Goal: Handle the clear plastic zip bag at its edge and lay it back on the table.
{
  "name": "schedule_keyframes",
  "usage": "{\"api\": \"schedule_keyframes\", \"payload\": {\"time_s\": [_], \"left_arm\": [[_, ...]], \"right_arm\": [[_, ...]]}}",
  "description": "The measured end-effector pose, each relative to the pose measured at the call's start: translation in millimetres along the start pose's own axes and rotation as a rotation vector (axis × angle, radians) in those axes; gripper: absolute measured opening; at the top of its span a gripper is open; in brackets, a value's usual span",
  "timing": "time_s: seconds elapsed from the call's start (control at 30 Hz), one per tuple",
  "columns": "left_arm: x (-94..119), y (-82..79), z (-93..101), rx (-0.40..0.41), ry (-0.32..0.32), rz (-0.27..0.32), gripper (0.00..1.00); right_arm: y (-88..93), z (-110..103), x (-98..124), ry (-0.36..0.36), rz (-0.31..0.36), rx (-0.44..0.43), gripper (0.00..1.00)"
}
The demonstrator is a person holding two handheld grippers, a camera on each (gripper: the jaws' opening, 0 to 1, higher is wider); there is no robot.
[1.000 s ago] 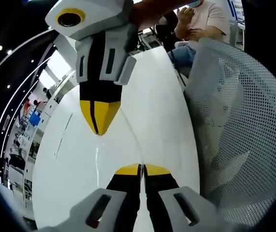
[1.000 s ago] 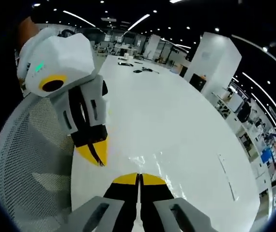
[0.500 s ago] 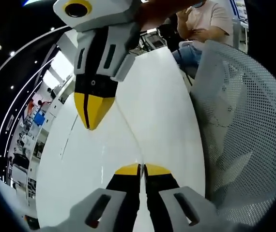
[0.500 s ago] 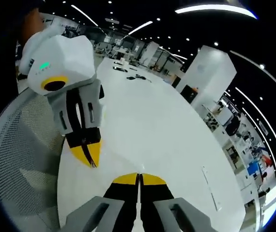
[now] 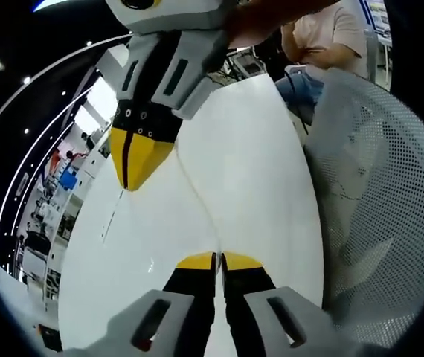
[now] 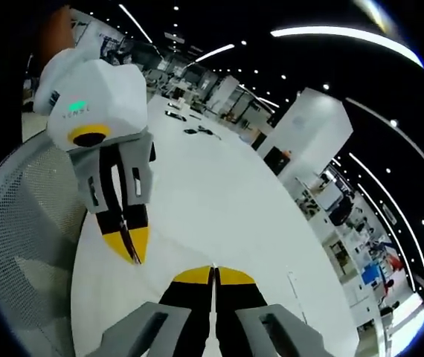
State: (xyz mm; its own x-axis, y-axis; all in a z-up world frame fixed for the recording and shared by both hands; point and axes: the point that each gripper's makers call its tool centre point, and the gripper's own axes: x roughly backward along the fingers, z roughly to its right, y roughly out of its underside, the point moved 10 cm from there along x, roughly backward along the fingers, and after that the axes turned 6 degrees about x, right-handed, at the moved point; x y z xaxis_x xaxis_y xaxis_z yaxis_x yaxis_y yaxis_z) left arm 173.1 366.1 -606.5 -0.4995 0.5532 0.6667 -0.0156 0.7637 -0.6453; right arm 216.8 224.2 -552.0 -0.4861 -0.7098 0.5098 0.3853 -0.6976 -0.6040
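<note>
Both claws—left (image 5: 216,256), right (image 6: 213,269)—pinched on clear zip bag (image 5: 197,193) edge, stretched btwn them above table (image 5: 257,149).

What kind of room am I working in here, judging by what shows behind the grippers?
Probably a large open-plan office or lab hall. A long white table runs far back, a white mesh office chair stands at its edge, and rows of ceiling spotlights light desks and shelving beyond.

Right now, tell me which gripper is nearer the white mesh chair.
Left. The left gripper hangs at the edge of the mesh chair; the right gripper is farther out over the white table.
</note>
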Motion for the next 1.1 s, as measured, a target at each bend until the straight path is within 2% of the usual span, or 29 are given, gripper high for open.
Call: {"api": "schedule_keyframes", "payload": {"time_s": [0.17, 0.3, 0.67, 1.1], "left_arm": [[1, -0.1, -2.9, 0.028, -0.016, 0.008, 0.0], [0, 1.9, -0.2, 0.034, -0.002, 0.002, 0.0], [-4, 10.3, 0.6, 0.032, 0.001, -0.043, 0.0], [-5, 14.5, 0.7, 0.037, -0.01, -0.059, 0.04]], "right_arm": [[-1.5, 3, -1, 0.012, 0.008, 0.005, 0.0], [-1.3, 2, -1, 0.009, 0.011, 0.009, 0.0], [12.7, -12, -10, -0.07, -0.031, -0.037, 0.0], [31.5, -25, -19, -0.127, -0.074, -0.075, 0.0]]}}
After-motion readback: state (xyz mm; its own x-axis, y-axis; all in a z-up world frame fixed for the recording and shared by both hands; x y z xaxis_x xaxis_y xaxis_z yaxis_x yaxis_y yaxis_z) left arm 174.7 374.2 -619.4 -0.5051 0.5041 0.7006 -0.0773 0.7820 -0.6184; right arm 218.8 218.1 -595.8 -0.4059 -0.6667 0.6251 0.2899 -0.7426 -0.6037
